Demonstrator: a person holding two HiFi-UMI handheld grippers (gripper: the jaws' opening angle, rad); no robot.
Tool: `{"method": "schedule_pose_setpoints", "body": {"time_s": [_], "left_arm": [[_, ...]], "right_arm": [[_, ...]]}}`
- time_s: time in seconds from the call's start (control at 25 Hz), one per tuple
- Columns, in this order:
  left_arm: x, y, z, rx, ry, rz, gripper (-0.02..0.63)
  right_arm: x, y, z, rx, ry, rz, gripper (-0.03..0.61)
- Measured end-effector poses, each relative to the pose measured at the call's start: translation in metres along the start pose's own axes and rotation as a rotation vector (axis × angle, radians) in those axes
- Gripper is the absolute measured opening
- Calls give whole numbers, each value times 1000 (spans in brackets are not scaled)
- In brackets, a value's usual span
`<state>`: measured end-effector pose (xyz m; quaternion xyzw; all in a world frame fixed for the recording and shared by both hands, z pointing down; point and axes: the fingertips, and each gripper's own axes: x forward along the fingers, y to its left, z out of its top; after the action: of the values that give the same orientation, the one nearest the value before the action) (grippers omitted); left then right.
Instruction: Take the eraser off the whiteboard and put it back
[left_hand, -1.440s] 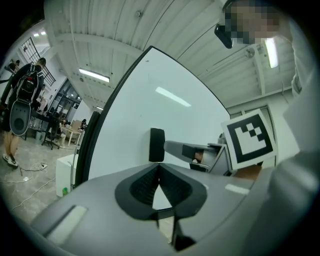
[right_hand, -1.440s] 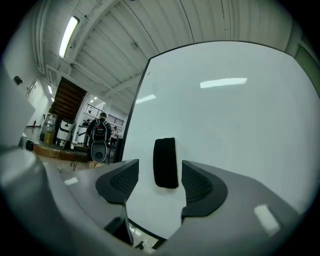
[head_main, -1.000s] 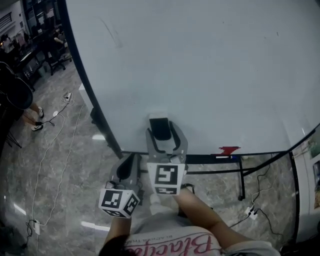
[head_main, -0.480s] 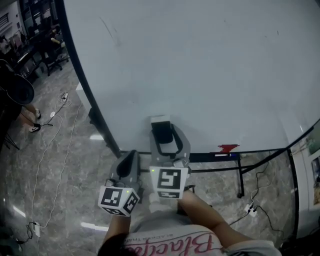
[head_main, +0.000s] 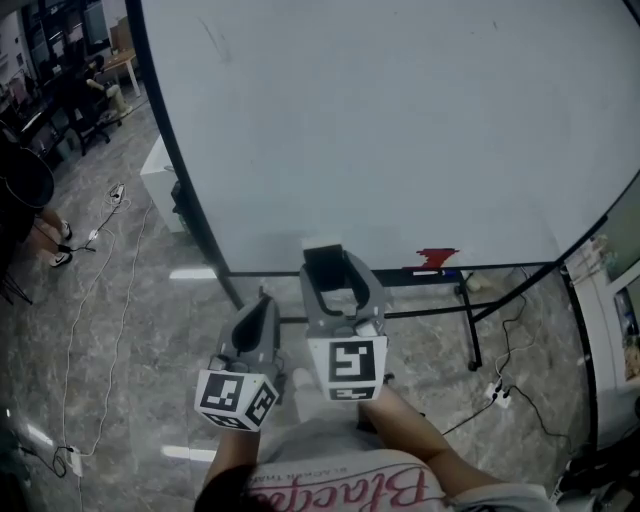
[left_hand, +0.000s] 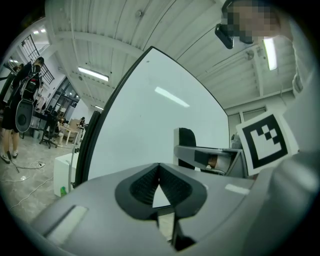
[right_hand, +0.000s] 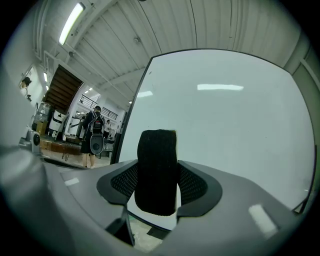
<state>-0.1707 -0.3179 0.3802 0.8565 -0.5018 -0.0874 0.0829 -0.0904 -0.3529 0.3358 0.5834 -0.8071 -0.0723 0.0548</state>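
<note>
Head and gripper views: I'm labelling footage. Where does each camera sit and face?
Head view: on the person's head, steeply down at whiteboard and floor; shows forearms, left gripper, right gripper.
Left gripper view: on that gripper, level along shut jaws toward whiteboard.
Right gripper view: on that gripper, toward whiteboard past the eraser its jaws just closed on.
Shared: whiteboard and eraser in all.

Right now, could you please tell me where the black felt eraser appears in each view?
Head view: black felt eraser lower centre, in the right tongs.
Left gripper view: right of centre, edge-on.
Right gripper view: dead centre, upright.
Shared landmark: the white whiteboard behind it.
</note>
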Motion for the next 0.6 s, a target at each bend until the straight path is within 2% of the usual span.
{"method": "schedule_pose_setpoints", "body": {"time_s": [0.32, 0.6], "left_arm": [[-31, -48, 0, -4, -5, -61, -2], [-42, -89, 0, 5, -9, -137, 0]], "right_arm": [[-67, 0, -5, -3, 16, 10, 236], [-114, -20, -12, -16, 26, -36, 236]]}}
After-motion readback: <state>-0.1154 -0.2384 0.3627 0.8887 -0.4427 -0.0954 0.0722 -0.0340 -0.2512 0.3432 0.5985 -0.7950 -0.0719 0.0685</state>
